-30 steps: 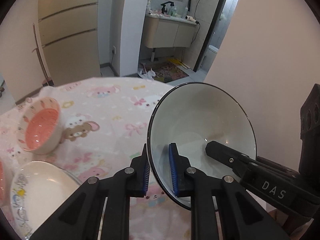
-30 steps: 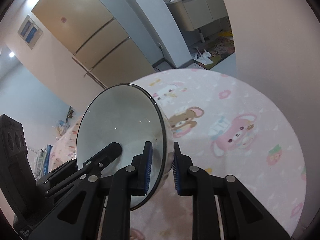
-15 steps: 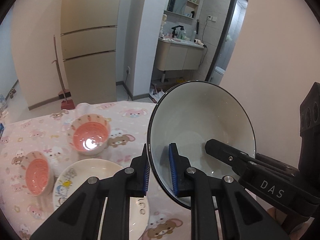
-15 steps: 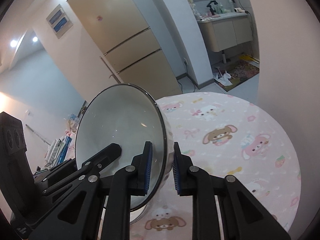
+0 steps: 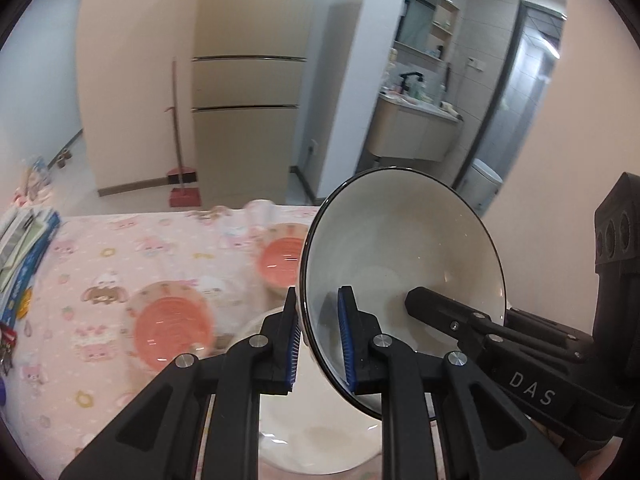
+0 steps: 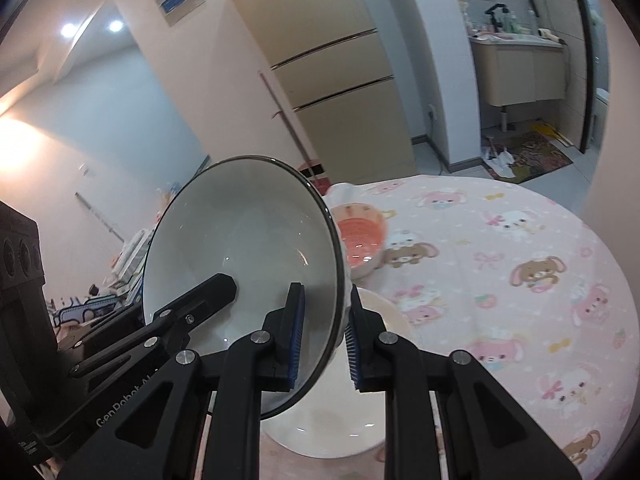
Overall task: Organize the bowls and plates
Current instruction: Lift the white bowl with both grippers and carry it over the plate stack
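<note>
Both grippers hold one large white bowl with a dark rim (image 5: 400, 256), also in the right wrist view (image 6: 240, 248), above a cream plate (image 5: 320, 432) that also shows in the right wrist view (image 6: 332, 420). My left gripper (image 5: 318, 344) is shut on the bowl's left rim. My right gripper (image 6: 322, 340) is shut on its right rim. Two pink bowls sit on the table: a near one (image 5: 172, 328) and a far one (image 5: 280, 256), the latter also in the right wrist view (image 6: 360, 236).
The round table has a pink cartoon cloth (image 6: 500, 280). Books or boxes (image 5: 20, 256) lie at the left edge. A fridge, a red dustpan (image 5: 184, 196) and a bathroom doorway stand behind.
Both grippers moved left with the bowl and lowered over the cream plate. The plate and pink bowls now lie directly ahead and below. The grip is unchanged.
</note>
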The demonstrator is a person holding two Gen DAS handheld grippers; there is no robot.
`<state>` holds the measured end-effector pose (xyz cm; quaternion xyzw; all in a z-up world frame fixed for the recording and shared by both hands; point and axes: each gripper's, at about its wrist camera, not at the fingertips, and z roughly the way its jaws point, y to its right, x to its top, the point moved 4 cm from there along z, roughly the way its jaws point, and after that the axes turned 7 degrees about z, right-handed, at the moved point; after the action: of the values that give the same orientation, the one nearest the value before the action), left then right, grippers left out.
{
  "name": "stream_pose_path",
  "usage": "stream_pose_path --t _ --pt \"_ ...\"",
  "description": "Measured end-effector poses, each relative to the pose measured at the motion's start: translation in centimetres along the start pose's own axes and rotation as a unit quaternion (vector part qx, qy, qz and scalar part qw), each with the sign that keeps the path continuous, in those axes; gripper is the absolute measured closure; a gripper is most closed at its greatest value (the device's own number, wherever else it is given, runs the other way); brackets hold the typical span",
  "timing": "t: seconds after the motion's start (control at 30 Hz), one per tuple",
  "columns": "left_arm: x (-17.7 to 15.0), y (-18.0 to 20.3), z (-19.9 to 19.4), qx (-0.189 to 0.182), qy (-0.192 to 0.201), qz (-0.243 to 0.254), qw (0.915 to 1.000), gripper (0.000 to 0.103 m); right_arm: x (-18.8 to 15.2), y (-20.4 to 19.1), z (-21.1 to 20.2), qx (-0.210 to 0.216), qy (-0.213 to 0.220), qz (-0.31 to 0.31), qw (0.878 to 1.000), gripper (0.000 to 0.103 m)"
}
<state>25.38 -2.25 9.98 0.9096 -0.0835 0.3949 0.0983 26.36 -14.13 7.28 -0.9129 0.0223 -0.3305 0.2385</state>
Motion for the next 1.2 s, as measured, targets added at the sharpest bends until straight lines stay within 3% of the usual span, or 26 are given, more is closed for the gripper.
stream_pose_path --t 0.4,0.53,0.6,0.9,1.2 --pt "-1.5 -11.1 -0.2 0.04 0.005 -0.067 0.9969 0.084 -0.8 -7.8 7.5 0.026 -0.037 -0.009 0.999 0.084" --pt "-1.8 -13.3 1.3 0.055 -0.032 -0.049 0.9968 0.084 -1.4 -9.3 10.0 0.014 -0.04 -0.011 0.999 0.084" --pt "-2.4 -14.8 2.6 0.043 -0.055 -0.066 0.9954 0.084 -1.9 -9.6 11.2 0.009 -0.048 -0.015 0.999 0.084" --pt "-5.2 -17.5 9.6 0.048 -0.155 -0.061 0.9848 0.083 -4.4 -8.6 18.0 -0.027 -0.121 -0.041 0.991 0.083" --pt "-6.3 -18.4 11.3 0.052 -0.179 -0.06 0.9806 0.083 -5.3 -8.2 19.6 -0.037 -0.132 -0.052 0.989 0.083"
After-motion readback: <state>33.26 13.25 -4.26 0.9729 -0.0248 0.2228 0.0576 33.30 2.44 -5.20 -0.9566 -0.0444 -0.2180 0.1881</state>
